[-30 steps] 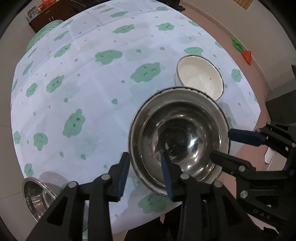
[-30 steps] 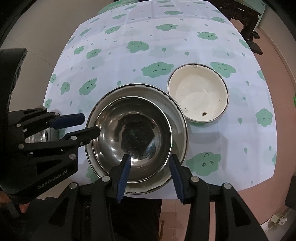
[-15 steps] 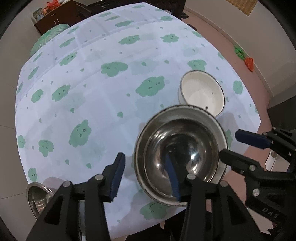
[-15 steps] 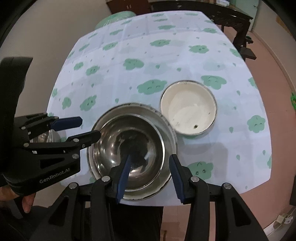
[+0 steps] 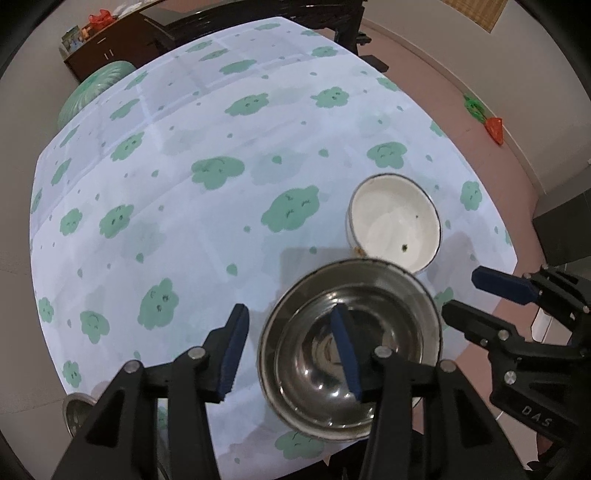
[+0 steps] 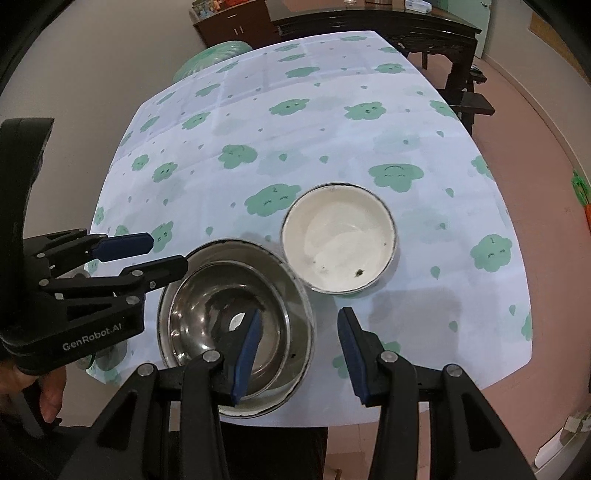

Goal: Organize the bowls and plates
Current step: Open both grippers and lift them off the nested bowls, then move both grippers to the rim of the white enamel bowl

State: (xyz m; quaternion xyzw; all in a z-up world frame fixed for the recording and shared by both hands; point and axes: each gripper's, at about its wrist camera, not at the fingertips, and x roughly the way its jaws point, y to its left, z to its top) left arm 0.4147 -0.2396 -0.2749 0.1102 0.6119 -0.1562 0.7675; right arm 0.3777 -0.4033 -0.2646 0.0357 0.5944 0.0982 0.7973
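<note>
A steel bowl (image 6: 225, 314) sits nested inside a larger metal bowl (image 6: 295, 302) at the table's near edge; the nested bowls also show in the left wrist view (image 5: 351, 347). A white enamel bowl (image 6: 338, 240) stands just behind and to the right, also in the left wrist view (image 5: 395, 225). My left gripper (image 5: 291, 350) is open above the bowls' left rim. My right gripper (image 6: 299, 347) is open above their right rim. Both are empty.
The table wears a pale cloth with green clouds (image 5: 184, 206). Another small steel bowl (image 5: 75, 413) sits at the near left corner. A green stool (image 6: 210, 55) and a dark wooden table (image 6: 388, 26) stand beyond the far edge.
Both grippers have pulled up and back from the nested bowls, and the right gripper has opened wider. The bowls have stayed in place.
</note>
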